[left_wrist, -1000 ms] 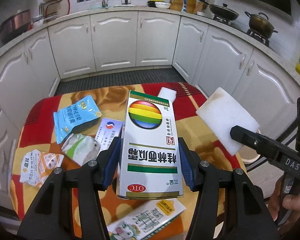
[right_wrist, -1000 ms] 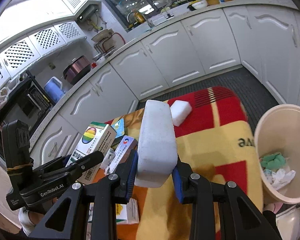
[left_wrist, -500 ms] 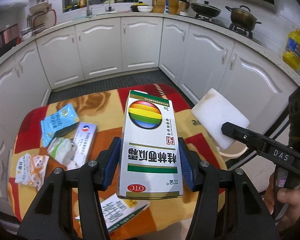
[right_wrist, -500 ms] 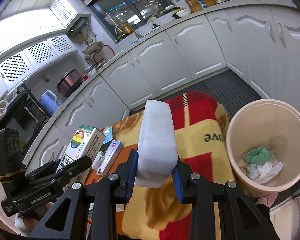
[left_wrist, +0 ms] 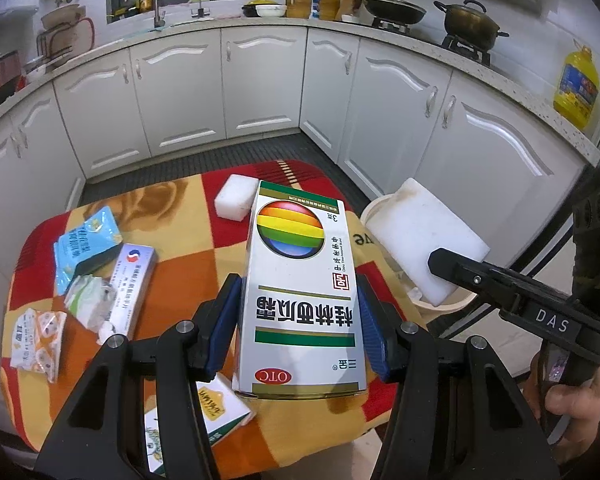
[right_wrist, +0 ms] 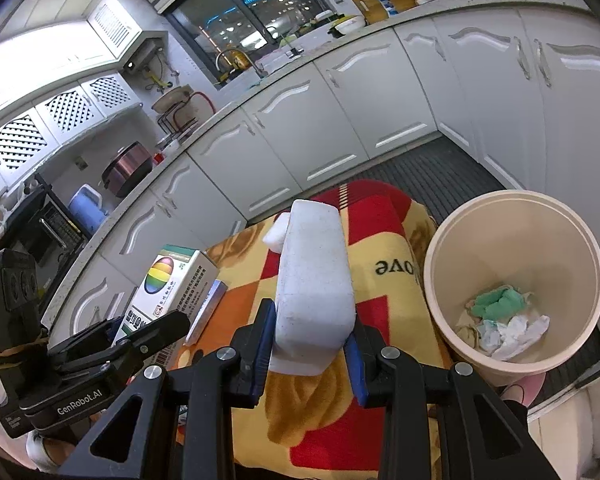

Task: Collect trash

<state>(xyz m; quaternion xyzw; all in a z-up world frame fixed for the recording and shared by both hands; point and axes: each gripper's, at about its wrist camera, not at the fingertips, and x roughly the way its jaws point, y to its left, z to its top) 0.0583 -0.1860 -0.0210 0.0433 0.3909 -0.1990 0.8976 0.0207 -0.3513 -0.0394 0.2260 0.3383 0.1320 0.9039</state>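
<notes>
**Both grippers loaded beside the bin**

Now the left gripper [left_wrist: 300, 312] pinches a white box [left_wrist: 302, 292] with a rainbow ball printed on it, its blue pads pressed against the two long sides. The box stands tilted above the checkered cloth [left_wrist: 188, 276] that covers the table.

In the right wrist view, the right gripper [right_wrist: 310, 344] is squeezed onto a white foam block [right_wrist: 314, 280], which sticks out from between the pads toward 12 o'clock. The block hangs over the cloth's edge, and the beige bin [right_wrist: 516, 216] sits at about 3 o'clock from it. Green and white crumpled scraps [right_wrist: 504, 320] lie on the bin's bottom.

In the left wrist view, the same block shows at 3 o'clock from the box, in front of the bin's rim, with part of a hand at the lower right edge.

On the cloth, a smaller foam piece [left_wrist: 236, 198] lies at 11 o'clock from the box. A blue packet [left_wrist: 86, 248], a flat white carton [left_wrist: 134, 280] and a crumpled wrapper [left_wrist: 88, 300] lie together at 9 o'clock, with an orange-patterned sachet [left_wrist: 36, 338] further toward 8 o'clock. A green-and-yellow carton [left_wrist: 204, 412] lies partly under the left gripper.
</notes>
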